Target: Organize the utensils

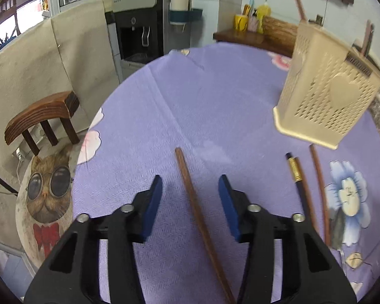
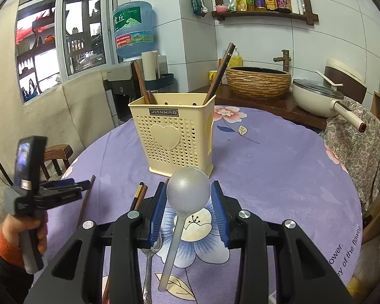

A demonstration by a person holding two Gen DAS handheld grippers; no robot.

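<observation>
Right wrist view: grey ladle [image 2: 187, 197] sits between the blue pads of the right claw [image 2: 190, 202], bowl up near the tips, handle running back over the purple flowered table [image 2: 278, 167]; pads flank the bowl, contact not certain (cannot tell if it pinches). Cream utensil holder [image 2: 174, 136] stands upright just beyond, chopsticks [image 2: 219, 72] poking out. A metal spoon [image 2: 152, 250] lies under the left pad. Left wrist view: left claw [image 1: 190, 192] spread wide, a brown chopstick [image 1: 200, 217] lying on the cloth between its fingers, untouched. Two more chopsticks [image 1: 304, 192] lie to its right, near the holder
</observation>
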